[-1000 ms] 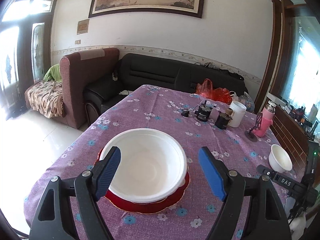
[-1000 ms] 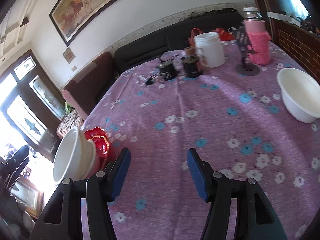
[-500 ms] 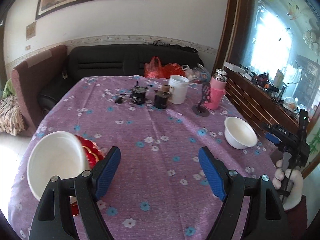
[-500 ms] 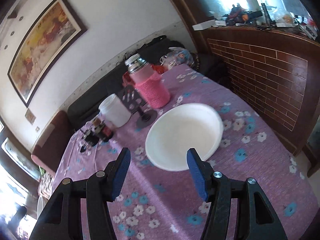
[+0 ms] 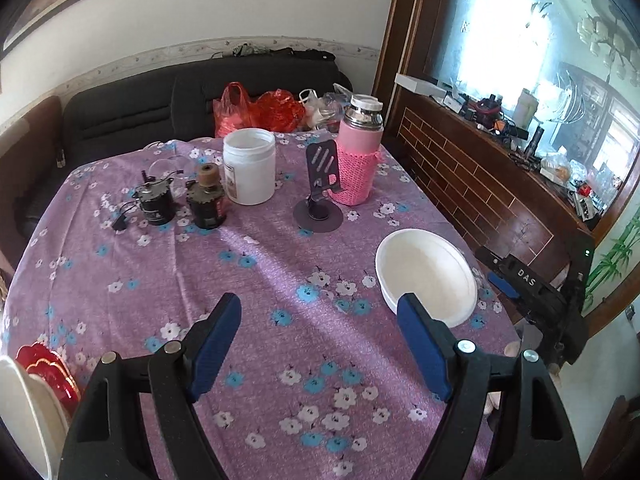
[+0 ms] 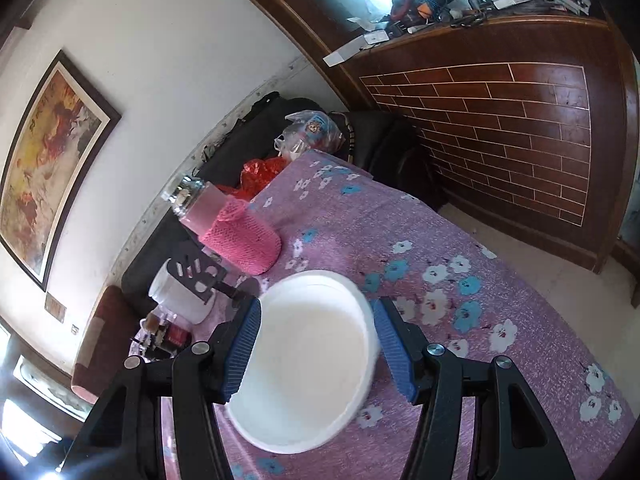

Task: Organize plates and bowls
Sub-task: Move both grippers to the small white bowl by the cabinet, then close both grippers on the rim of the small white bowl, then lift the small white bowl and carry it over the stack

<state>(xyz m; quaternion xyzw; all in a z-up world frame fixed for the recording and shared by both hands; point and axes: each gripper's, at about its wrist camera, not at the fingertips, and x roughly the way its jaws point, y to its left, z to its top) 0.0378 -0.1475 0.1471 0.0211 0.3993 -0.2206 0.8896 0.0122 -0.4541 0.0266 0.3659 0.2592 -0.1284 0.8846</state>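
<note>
Honestly, biggest risk right now: the right gripper (image 6: 316,344) straddles the small white bowl (image 6: 308,360) w/ jaws set about bowl-width, blue pads just beside the rim on both sides. Can't tell if either pad touches. I'd guess a squeeze on that smooth, thin rim could pop the bowl out or tip it, and it sits near the table (image 5: 280,264) edge on the brick-wall side, so a nudge may send it off. The pink flask (image 6: 236,232) and phone stand (image 6: 200,276) are close behind; overshoot could knock them.

The left gripper (image 5: 320,344) hangs wide, nothing between the pads, over bare cloth. Big white bowl (image 5: 24,412) on the red plate (image 5: 48,368) sits at far left.

Vs a sec ago: left view was centred on that big bowl, now swung toward the small one. Right had only cloth between its jaws; now the bowl's between them.
</note>
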